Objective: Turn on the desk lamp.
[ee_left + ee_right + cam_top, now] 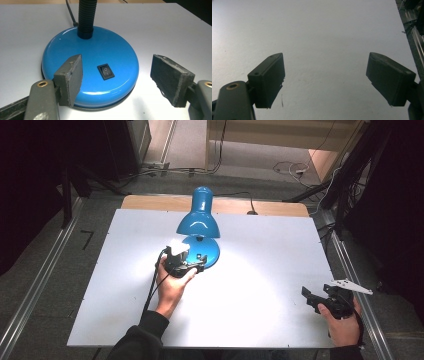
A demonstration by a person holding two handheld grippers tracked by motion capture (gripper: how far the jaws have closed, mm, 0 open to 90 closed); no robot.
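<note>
A blue desk lamp stands at the middle of the white table, its shade point(198, 222) bent down over its round base point(209, 251) and throwing a pool of light on the board. In the left gripper view the base point(100, 47) carries a black rocker switch point(105, 71) and a black ribbed neck point(86, 17). My left gripper point(199, 265) is open at the near side of the base, its left pad over the rim and its right pad beside it, neither pressing point(116, 63). My right gripper point(306, 296) hangs open over bare table near the front right corner point(325, 67).
The white table board point(270, 250) ends in a wooden strip point(280, 208) at the back. Metal rails point(45, 280) run along both sides. The lamp's black cord point(70, 12) leads off behind the base. Cables lie on the floor point(290, 168) beyond the table.
</note>
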